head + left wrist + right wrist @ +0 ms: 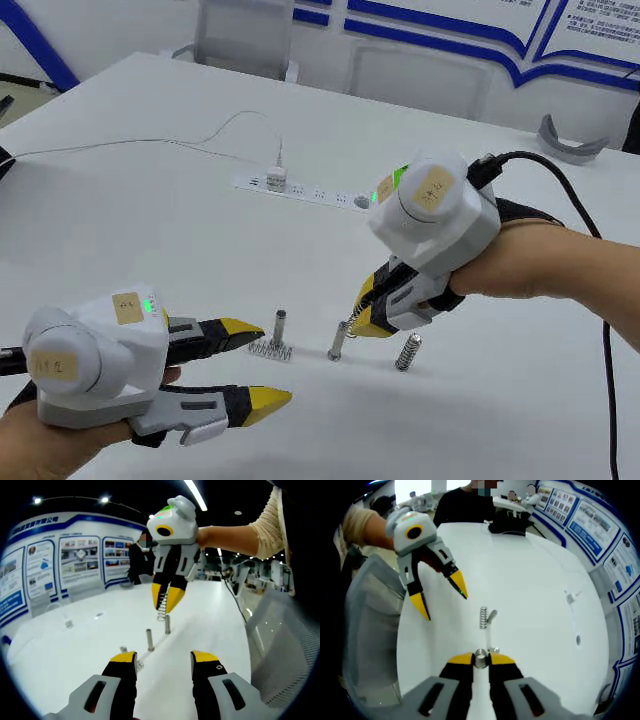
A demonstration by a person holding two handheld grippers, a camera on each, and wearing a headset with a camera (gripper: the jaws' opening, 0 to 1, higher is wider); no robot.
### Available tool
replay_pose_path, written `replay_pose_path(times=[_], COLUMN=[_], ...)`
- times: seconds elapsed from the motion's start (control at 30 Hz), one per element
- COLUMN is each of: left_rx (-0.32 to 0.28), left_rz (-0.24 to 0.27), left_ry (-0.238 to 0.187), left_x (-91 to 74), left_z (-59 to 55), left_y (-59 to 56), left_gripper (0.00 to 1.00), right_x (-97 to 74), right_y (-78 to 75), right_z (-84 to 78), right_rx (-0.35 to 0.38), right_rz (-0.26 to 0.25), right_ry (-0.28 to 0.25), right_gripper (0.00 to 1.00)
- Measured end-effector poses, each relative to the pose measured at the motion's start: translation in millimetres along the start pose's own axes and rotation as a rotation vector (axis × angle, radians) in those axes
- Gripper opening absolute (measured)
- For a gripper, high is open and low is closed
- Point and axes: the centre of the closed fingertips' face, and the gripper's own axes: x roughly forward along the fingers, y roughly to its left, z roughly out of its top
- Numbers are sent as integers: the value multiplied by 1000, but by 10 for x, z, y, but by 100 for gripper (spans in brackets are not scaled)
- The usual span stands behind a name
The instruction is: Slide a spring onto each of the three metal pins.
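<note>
We find top of coiled steel spring (161, 611) hidden between yellow tips of right gripper (168, 599). Its contact with short upright metal pin (167, 624) too small to judge. Rear of left gripper (274, 364) cut by bottom edge. Text on blue-framed wall posters (80, 560) unreadable.

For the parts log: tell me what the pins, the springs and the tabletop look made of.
Pins: bare metal, likely steel, grey with a dull sheen. Springs: coiled metal wire with silvery glints. Tabletop: smooth white with a faint sheen, perhaps laminate; the look leaves it open.
</note>
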Motion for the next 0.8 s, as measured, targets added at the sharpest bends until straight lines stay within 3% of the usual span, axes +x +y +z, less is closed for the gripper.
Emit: replay_pose_path(times=[0.33, 0.8], left_rx=[-2, -29], left_rz=[18, 40], left_ry=[8, 11], left_x=[-44, -79], left_z=[-33, -69], left_y=[3, 25], left_gripper=[48, 52], right_x=[132, 308], right_y=[-183, -239], right_z=[-73, -77], right_rx=[21, 24], right_rz=[-14, 8], right_ry=[28, 52], right_gripper=[12, 13])
